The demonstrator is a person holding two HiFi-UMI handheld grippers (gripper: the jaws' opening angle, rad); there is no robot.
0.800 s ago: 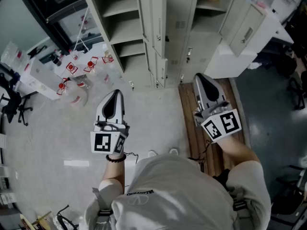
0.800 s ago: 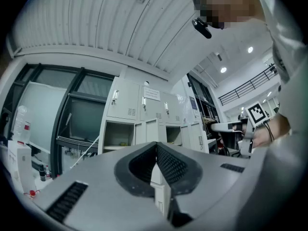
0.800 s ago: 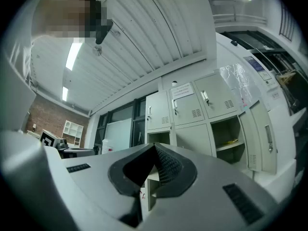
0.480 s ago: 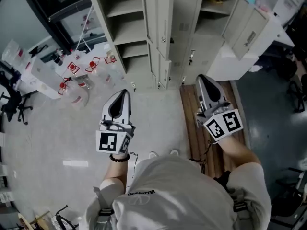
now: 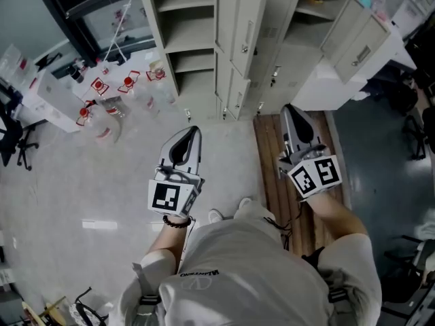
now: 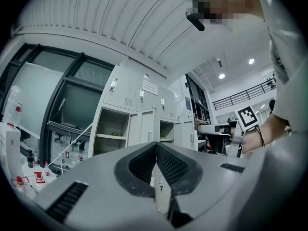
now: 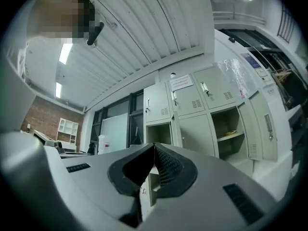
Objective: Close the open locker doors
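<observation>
A bank of beige lockers [image 5: 272, 26] stands ahead of me. The left compartment [image 5: 187, 26] is open, showing shelves, and its upper door [image 5: 246, 26] and a lower door [image 5: 234, 92] swing outward. Further right another compartment [image 5: 309, 5] is open, its door [image 5: 357, 41] swung out to the right. My left gripper [image 5: 193, 130] is shut and empty, held over the floor short of the middle doors. My right gripper [image 5: 290, 109] is also shut and empty, near the locker base. The left gripper view shows the left gripper [image 6: 156, 146] facing the open compartment [image 6: 111, 134]. The right gripper view shows the right gripper [image 7: 154, 148] below the open right compartment [image 7: 228, 129].
Several clear bottles with red labels [image 5: 102, 107] stand on the floor at the left beside a white box [image 5: 58, 104]. A wooden floor strip [image 5: 272, 175] runs under my right gripper. An office chair [image 5: 12, 138] is at the far left. White furniture [image 5: 329, 87] sits right of the lockers.
I have stepped closer to the lockers. The left gripper has moved right and forward toward the middle doors. The right gripper has barely shifted. Both stay shut.
</observation>
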